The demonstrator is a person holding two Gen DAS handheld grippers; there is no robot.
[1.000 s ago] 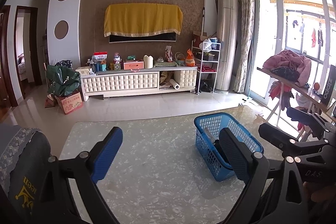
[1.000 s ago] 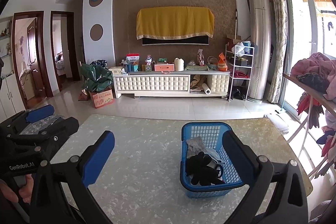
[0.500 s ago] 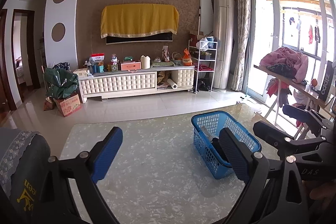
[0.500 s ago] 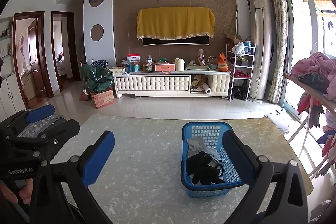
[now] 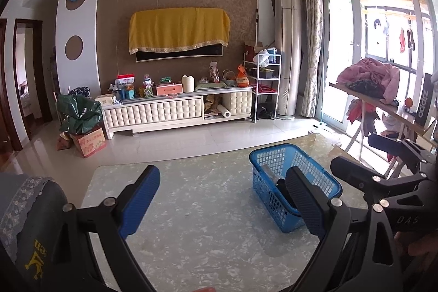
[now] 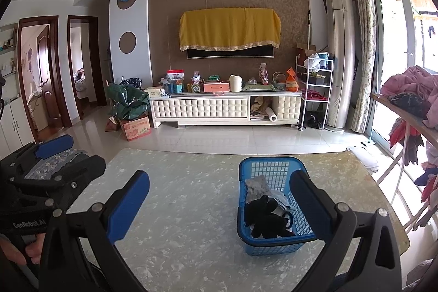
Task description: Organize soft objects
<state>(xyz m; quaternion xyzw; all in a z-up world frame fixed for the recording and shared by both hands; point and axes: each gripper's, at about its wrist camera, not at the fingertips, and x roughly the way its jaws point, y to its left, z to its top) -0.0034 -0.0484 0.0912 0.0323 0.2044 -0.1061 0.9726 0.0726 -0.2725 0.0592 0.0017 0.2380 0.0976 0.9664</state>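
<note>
Soft items (image 6: pixel 267 212) lie in the blue basket (image 6: pixel 273 244) on your table (image 6: pixel 191 210), ahead-right of both wide-open, empty tongs; your right tongs (image 6: pixel 219 203) are nearer than your left tongs (image 5: pixel 224 203).

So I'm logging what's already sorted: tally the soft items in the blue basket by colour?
Black glove-like item: 1
Grey cloth: 1
White cloth: 1
Total: 3 that show in the blue basket; more may lie hidden underneath.
</note>
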